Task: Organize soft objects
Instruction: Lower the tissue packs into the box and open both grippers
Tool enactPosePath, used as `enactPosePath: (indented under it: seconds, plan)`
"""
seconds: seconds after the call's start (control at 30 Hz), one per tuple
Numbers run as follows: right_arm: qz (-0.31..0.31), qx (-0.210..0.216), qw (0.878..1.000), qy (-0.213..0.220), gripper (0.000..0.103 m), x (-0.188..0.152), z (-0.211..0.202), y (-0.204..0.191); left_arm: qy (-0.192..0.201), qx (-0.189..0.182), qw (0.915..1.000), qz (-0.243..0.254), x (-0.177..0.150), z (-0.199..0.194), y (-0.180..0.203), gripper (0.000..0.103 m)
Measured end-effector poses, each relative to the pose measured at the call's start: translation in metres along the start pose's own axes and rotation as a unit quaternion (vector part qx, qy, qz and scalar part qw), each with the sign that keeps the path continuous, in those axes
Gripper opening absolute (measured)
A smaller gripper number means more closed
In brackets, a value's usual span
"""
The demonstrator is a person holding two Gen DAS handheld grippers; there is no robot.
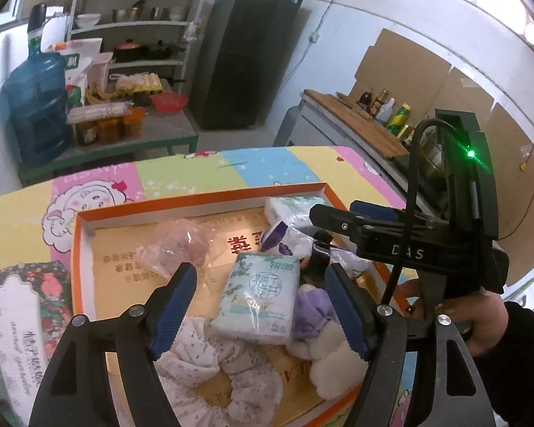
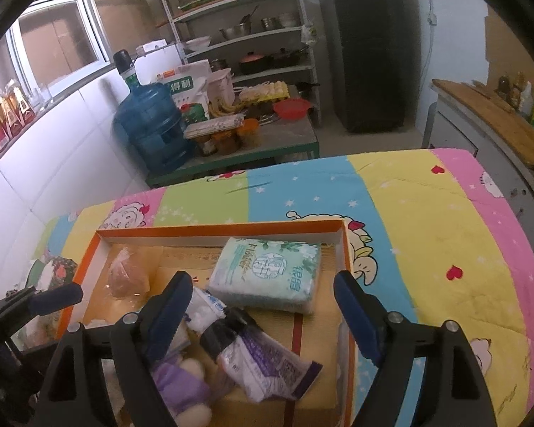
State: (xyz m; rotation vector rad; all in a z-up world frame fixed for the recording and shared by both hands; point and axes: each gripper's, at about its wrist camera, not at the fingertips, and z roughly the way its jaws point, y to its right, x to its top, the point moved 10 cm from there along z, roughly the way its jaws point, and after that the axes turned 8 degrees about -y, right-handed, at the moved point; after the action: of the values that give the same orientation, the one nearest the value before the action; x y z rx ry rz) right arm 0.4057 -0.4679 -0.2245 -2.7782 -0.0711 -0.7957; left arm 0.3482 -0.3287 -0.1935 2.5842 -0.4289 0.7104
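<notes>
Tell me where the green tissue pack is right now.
The green tissue pack lies inside the orange box, toward its far right corner in the right wrist view, just beyond the purple-and-white packet.

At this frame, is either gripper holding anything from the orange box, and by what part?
Nothing is held. The left gripper and the right gripper both stand open above the items in the orange box, with no pad pressing on anything.

Left claw (image 1: 260, 306) gapes above tissue pack (image 1: 258, 300) in orange box (image 1: 195, 201).
</notes>
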Motion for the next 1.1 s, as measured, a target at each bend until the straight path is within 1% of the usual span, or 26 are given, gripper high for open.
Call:
enactPosePath:
  seconds: [0.23,0.53,0.83,1.1]
  plan:
    - [0.004,-0.008,1.000,0.022,0.082,-0.002,-0.025,-0.013,0.023,-0.007,0.9997,0.006,-0.002,-0.027,-0.001,0.076]
    - [0.003,-0.025,0.999,0.040,0.082,-0.009,-0.055,-0.042,0.057,-0.007,0.9983,0.011,-0.007,-0.071,-0.010,0.076]
    - [-0.009,-0.038,0.998,0.057,0.082,-0.025,-0.083,-0.086,0.081,0.001,0.9967,0.005,-0.026,-0.114,-0.027,0.076]
    - [-0.022,-0.041,0.997,0.069,0.082,-0.041,-0.106,-0.129,0.091,0.018,0.9956,-0.006,-0.055,-0.153,-0.055,0.076]
